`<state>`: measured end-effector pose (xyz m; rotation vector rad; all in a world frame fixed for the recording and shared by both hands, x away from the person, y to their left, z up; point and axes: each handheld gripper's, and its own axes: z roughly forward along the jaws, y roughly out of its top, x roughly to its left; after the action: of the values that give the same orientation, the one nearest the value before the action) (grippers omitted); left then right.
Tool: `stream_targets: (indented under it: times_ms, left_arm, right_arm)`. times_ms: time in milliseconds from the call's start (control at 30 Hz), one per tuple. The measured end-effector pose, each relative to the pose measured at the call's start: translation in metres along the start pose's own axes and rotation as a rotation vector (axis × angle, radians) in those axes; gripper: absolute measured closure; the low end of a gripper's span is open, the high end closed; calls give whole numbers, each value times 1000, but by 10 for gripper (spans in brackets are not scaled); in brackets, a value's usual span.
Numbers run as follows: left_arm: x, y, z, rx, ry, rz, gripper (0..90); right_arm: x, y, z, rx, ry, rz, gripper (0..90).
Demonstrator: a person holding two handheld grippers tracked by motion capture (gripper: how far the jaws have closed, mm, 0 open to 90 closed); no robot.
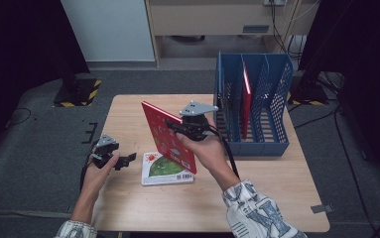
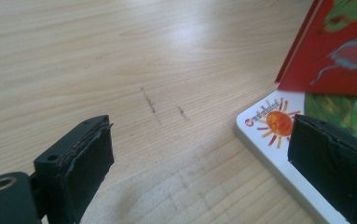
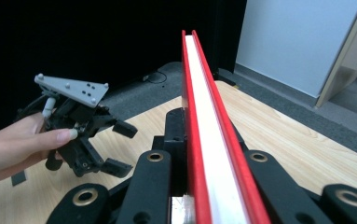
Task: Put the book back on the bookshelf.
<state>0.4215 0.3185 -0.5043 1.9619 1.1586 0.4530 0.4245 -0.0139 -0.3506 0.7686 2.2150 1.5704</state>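
A red book (image 1: 166, 136) is held up off the table, tilted, with my right gripper (image 1: 177, 128) shut on its edge. In the right gripper view the red book (image 3: 203, 140) runs away edge-on between the jaws. A white book with a sun and green picture (image 1: 166, 168) lies flat on the table below it. My left gripper (image 1: 126, 159) hovers open just left of that flat book; in the left gripper view its right pad sits over the white book's corner (image 2: 265, 125) and the red book (image 2: 339, 51) hangs above. The left gripper (image 3: 113, 147) also appears in the right gripper view.
A blue slotted file rack (image 1: 253, 106) stands at the table's back right with a red book (image 1: 246, 99) upright in a slot. The wooden table (image 1: 128, 208) has bare surface at the front and left. Cables lie on the floor at right.
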Motion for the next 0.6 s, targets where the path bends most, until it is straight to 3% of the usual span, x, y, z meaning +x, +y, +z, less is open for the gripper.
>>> stream_targets:
  times_ms: [167, 233, 333, 500, 600]
  left_arm:
    - [-2, -7, 2, 25, 28, -5, 59]
    - [-3, -9, 4, 52, 57, 19, 59]
    - [-3, -10, 4, 59, 67, 8, 59]
    - [5, -14, 0, 37, 73, -50, 60]
    - [8, -16, -1, 60, 101, -38, 59]
  right_arm:
    - [-4, 1, -8, -6, -14, 8, 791]
    - [-4, 2, -12, -10, -17, 10, 790]
    - [-6, 2, -17, -15, -21, 14, 791]
    - [-10, 2, -28, -27, -31, 24, 790]
    - [-12, 1, -33, -29, -36, 25, 790]
